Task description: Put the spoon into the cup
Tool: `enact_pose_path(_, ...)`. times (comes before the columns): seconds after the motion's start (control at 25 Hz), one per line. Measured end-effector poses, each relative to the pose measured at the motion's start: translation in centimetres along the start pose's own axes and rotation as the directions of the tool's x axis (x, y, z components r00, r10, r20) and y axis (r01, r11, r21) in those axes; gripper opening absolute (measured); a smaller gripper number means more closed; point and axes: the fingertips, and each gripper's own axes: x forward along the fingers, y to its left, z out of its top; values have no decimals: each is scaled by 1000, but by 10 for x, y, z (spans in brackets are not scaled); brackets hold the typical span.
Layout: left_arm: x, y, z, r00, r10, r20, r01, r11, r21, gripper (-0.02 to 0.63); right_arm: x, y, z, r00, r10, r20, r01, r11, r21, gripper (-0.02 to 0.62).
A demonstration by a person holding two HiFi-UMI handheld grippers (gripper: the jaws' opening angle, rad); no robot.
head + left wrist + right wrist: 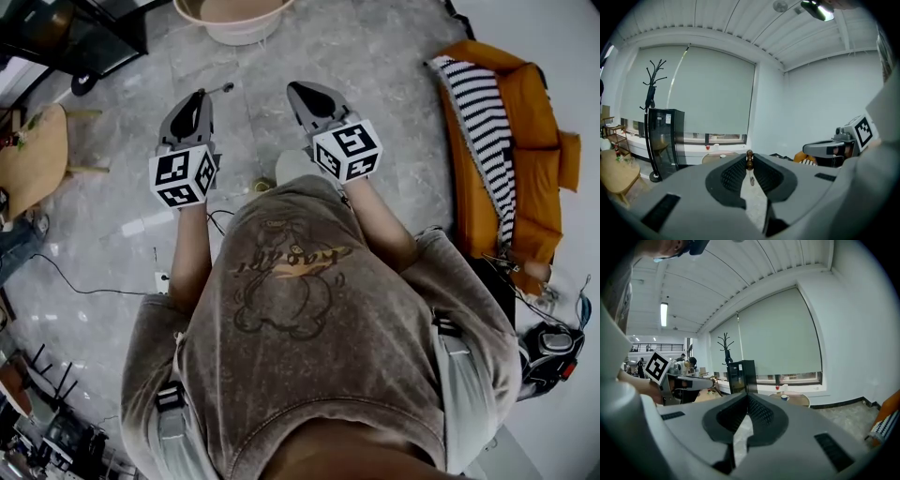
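My left gripper (200, 94) is shut on a thin spoon (222, 88) whose end sticks out past the tips. In the left gripper view the spoon's brown beaded end (749, 161) sits pinched at the jaw tips of the left gripper (749, 155). My right gripper (298, 87) is held beside it, shut, with nothing between its jaws, which meet in the right gripper view at the right gripper's tip (748, 395). A small cup (784, 397) stands on a round table (799, 400) ahead, well away from both grippers. Both grippers are held in the air, near level.
The round table (234, 21) lies ahead on the grey floor. An orange sofa with a striped cloth (511, 150) is at the right. A wooden chair (37, 150) is at the left. A black cabinet (665, 140) and coat rack (652, 84) stand by the window. Cables (84, 281) run across the floor.
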Motion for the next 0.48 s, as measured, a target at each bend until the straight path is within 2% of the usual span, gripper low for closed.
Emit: enact_pose_path(0.48, 1, 19, -1, 1000, 0, 9, 0, 1000, -14, 58, 11, 8, -5, 1000, -14, -12, 15, 1000, 15, 20)
